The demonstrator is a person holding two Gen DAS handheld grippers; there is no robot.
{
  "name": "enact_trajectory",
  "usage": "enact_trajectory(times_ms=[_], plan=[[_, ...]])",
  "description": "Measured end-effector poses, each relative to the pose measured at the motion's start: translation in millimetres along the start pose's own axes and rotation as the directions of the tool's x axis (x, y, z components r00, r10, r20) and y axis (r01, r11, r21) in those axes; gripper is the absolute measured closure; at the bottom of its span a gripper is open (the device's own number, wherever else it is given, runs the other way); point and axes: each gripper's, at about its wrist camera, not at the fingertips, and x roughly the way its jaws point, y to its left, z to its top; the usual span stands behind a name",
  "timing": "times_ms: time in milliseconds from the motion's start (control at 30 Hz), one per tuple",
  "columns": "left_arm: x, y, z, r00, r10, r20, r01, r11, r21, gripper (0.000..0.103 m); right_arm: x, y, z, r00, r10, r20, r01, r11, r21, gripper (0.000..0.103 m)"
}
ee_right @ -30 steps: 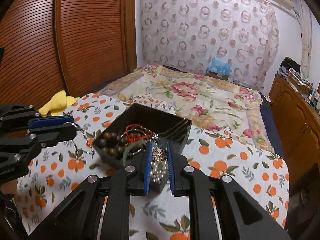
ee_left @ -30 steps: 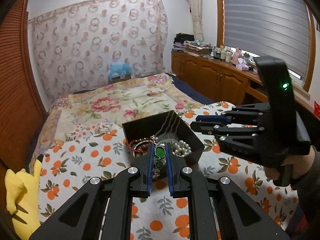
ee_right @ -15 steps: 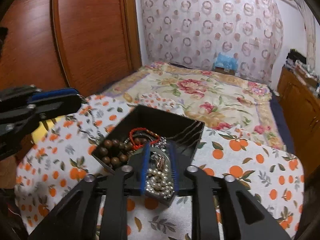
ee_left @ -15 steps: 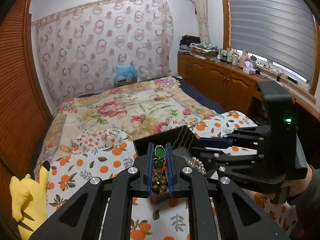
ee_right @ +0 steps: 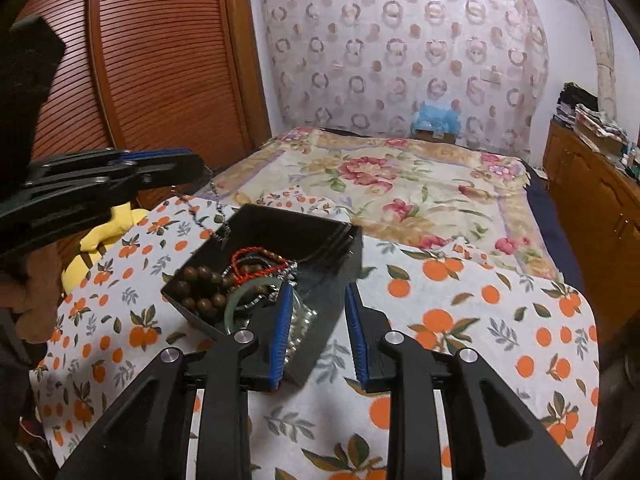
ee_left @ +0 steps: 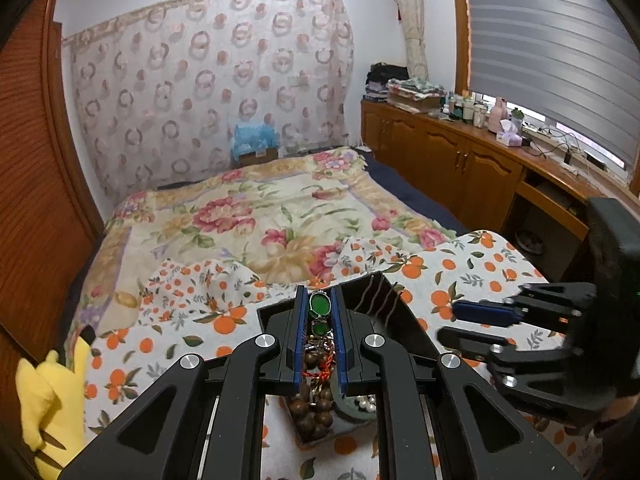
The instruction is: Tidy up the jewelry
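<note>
The black tray [ee_right: 276,226] sits on the orange-print cloth [ee_right: 460,320], its walls keeping the loose pieces heaped together: wooden beads [ee_right: 200,284], a red cord bracelet [ee_right: 256,260], a pale green bangle [ee_right: 240,300] and pearls [ee_right: 302,320]. The left gripper [ee_left: 318,312] is pinched on a green-stone piece [ee_left: 319,306]; in the right wrist view a thin chain [ee_right: 218,208] hangs from its tips at nine o'clock into the tray, probably to draw it clear. The right gripper [ee_right: 316,296], at the tray's five o'clock corner, stands partly spread and holds nothing.
</note>
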Motion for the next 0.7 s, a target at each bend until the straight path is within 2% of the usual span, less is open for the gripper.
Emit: enact_trajectory(times_ms=[133,267,333,467,533,567,633,700], plan=[[15,2,-6,1.0,0.004,-0.027,-0.004,1.0,-0.027,0.092,-4,-3,-6,1.0,-0.012,0.003,0.012,1.0,0.003,0.074],[18,2,-12,0.999,0.006,-0.042,-0.007,1.0,-0.03,0.091,-8,-4,-11,1.0,-0.022,0.007,0.022,1.0,-0.011,0.068],[16,2,-15,0.999,0.012,-0.038,-0.013,1.0,-0.028,0.077,-9,-3,-12,0.999,-0.03,0.013,0.03,0.999,-0.013,0.068],[10,1,-19,0.999,0.019,-0.028,-0.02,0.999,-0.03,0.069,-15,1,-13,0.998,-0.055,0.023,0.056,0.998,-0.016,0.067],[6,1,-22,1.0,0.021,-0.023,-0.022,0.999,-0.036,0.051,-21,2,-13,0.997,-0.064,0.036,0.065,0.998,-0.01,0.061],[1,1,-25,0.999,0.031,-0.018,-0.031,0.999,-0.034,0.047,-23,4,-13,0.996,-0.075,0.044,0.075,0.997,-0.009,0.055],[-5,0,-31,0.999,0.045,-0.01,-0.046,0.999,-0.029,0.032,-30,8,-14,0.994,-0.09,0.062,0.09,0.996,-0.006,0.051],[-17,0,-37,0.998,0.061,0.011,-0.061,0.998,-0.034,0.022,-35,10,-15,0.992,-0.097,0.074,0.097,0.995,0.002,0.042]])
